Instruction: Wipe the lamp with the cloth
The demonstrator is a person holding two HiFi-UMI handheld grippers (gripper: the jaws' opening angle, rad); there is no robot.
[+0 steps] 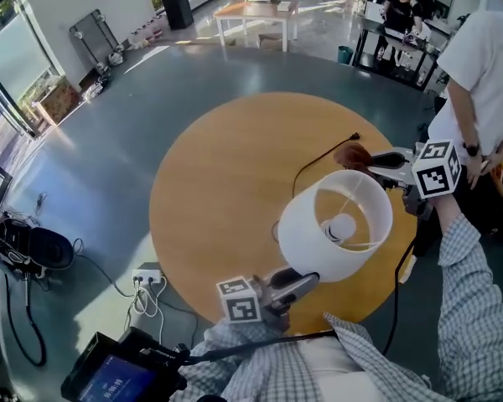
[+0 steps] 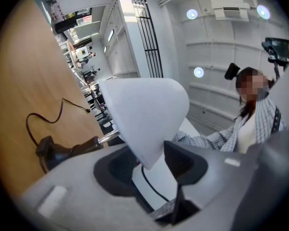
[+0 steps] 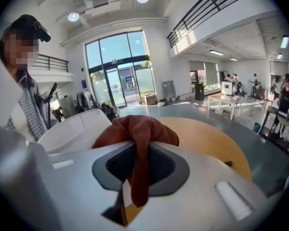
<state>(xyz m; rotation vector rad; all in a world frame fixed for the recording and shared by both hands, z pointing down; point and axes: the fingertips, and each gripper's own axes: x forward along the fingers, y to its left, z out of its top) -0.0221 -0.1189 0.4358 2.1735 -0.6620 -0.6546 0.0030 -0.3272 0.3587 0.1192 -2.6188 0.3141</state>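
A lamp with a white shade [image 1: 335, 224] stands on the round wooden table [image 1: 226, 191]; its bulb shows through the shade's open top. My left gripper [image 1: 306, 281] is shut on the near lower edge of the shade [image 2: 144, 119], which runs down between the pads. The lamp's dark base [image 2: 53, 153] rests on the table. My right gripper [image 1: 370, 162] is shut on a rust-brown cloth [image 1: 352, 155], held just beyond the shade's far rim. From the right gripper [image 3: 140, 148] the bunched cloth [image 3: 139, 129] hangs between the jaws, beside the shade [image 3: 72, 129].
The lamp's black cord [image 1: 318, 159] curls across the table to a plug [image 1: 355, 136]. A person in a white top [image 1: 478, 65] stands close by the table's far right. A power strip [image 1: 147, 275] lies on the floor at the left.
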